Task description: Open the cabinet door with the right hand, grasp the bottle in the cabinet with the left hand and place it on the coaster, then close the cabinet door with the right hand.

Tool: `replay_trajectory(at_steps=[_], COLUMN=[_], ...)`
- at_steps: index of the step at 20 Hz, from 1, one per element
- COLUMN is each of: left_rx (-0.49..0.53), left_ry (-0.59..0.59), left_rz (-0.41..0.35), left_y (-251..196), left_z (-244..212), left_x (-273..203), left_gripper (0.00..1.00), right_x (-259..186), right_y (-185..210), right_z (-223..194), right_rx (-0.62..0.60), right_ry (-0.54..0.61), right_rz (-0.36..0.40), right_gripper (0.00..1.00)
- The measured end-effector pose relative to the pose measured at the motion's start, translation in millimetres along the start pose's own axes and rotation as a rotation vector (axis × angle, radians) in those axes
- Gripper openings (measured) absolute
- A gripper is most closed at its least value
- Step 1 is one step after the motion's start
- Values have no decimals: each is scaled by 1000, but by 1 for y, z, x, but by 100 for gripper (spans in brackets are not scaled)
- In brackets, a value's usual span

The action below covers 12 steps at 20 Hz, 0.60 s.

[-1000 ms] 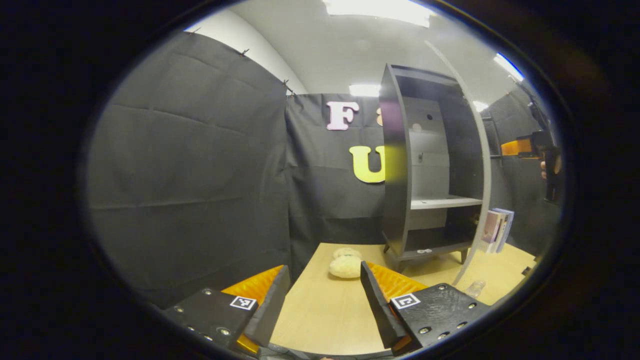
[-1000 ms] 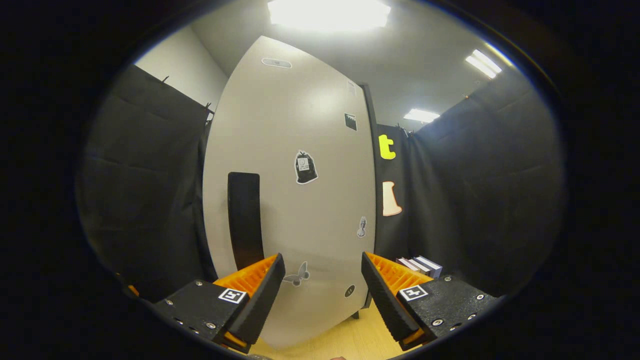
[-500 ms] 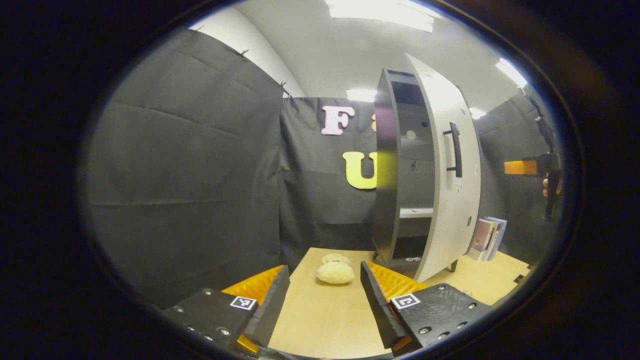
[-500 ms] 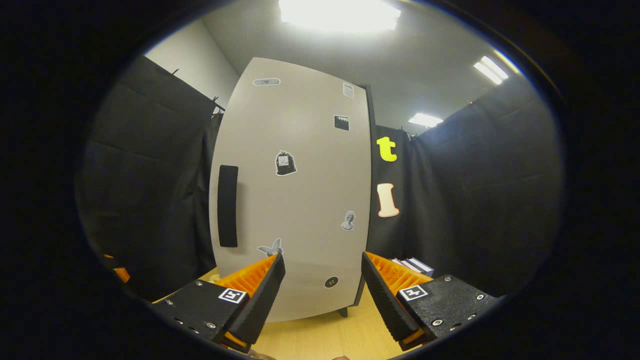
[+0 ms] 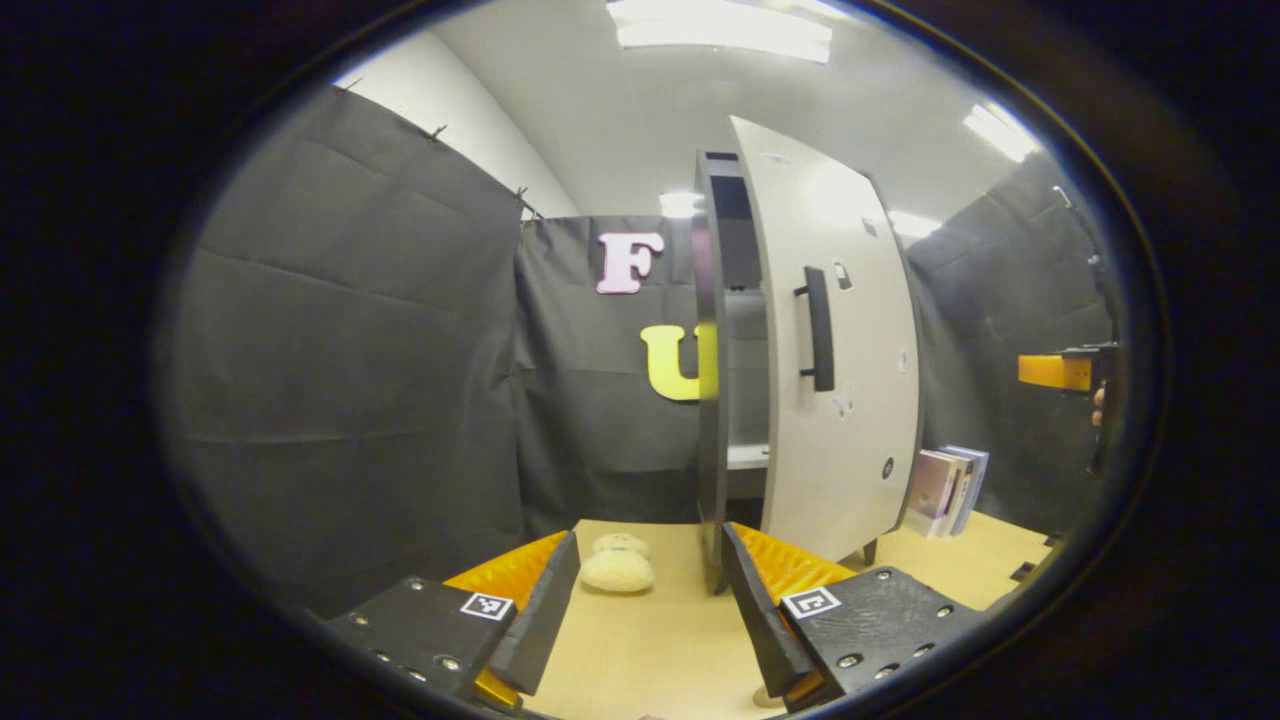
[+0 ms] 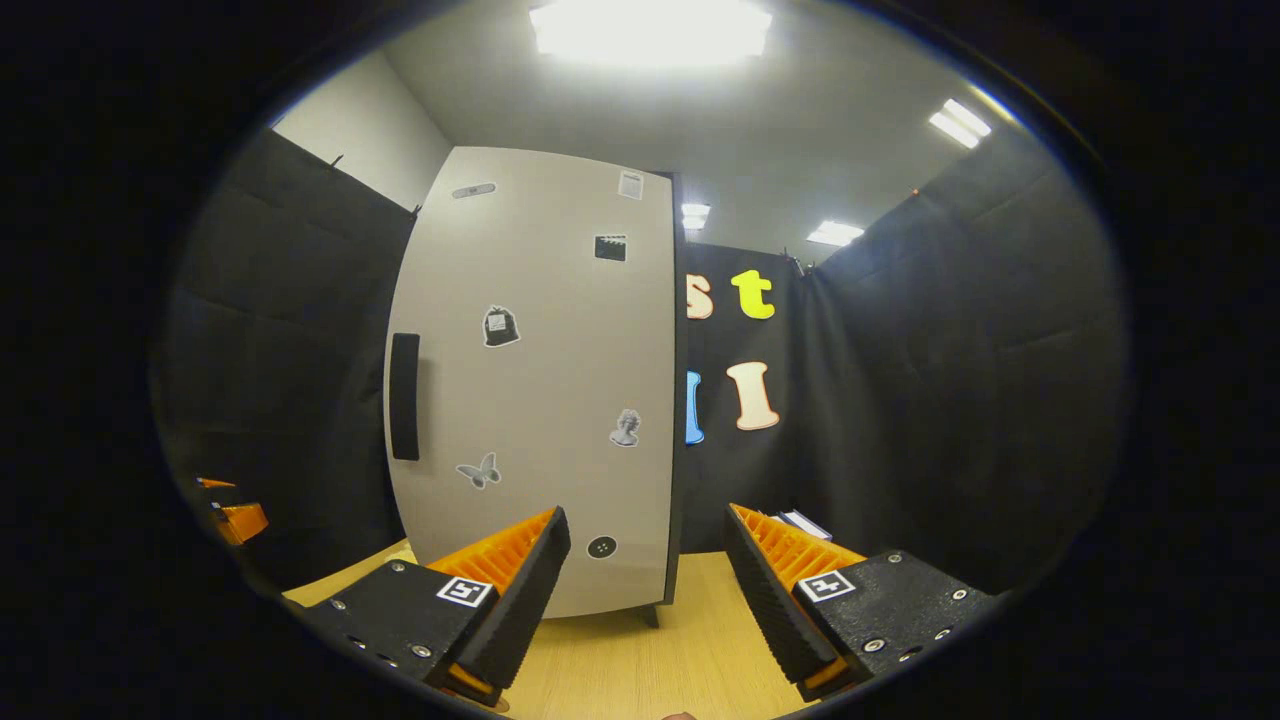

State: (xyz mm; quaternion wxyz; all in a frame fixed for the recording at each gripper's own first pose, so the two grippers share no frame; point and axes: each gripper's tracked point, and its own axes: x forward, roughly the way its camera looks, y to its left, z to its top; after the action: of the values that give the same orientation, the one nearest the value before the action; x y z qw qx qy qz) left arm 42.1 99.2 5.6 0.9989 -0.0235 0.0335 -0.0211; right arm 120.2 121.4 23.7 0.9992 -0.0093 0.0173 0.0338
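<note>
Right gripper view: the cabinet door (image 6: 540,400) stands upright just ahead and left of the right hand-held gripper (image 6: 647,590), released, not touching it. Left gripper view shows the door (image 5: 835,340) nearly closed, the left hand-held gripper (image 5: 650,610) released over the desk (image 5: 650,650).

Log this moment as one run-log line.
phase: closing cabinet | cabinet door: nearly shut, gap left at its handle side | left gripper: open, empty, over table | right gripper: open, empty, off the door
</note>
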Motion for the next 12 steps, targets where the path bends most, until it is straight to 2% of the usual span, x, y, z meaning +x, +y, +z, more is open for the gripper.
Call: replay_trajectory(at_steps=[1,2,6,7,10,11,12], left_rx=[-4,-6,-21,-25,-41,-42,-40], left_ry=[0,-1,-5,-5,1,4,6], left_rz=[-5,-5,-16,-21,-29,-29,-26], left_y=[-12,-20,-57,-64,-85,-88,-89], left_z=[0,1,5,5,5,5,5], left_x=[1,2,8,9,12,12,13], left_gripper=[82,82,82,88,87,76,87], right_x=[-2,-5,-9,-8,-9,-8,-8], right_y=[-8,-17,-46,-50,-60,-62,-63], right_z=[-3,-6,-19,-22,-31,-34,-36], right_rx=[3,-2,-7,3,19,23,28], right_ry=[3,6,19,23,36,41,45], right_rz=[4,7,5,6,9,7,9], right_gripper=[91,95,95,95,95,95,91])
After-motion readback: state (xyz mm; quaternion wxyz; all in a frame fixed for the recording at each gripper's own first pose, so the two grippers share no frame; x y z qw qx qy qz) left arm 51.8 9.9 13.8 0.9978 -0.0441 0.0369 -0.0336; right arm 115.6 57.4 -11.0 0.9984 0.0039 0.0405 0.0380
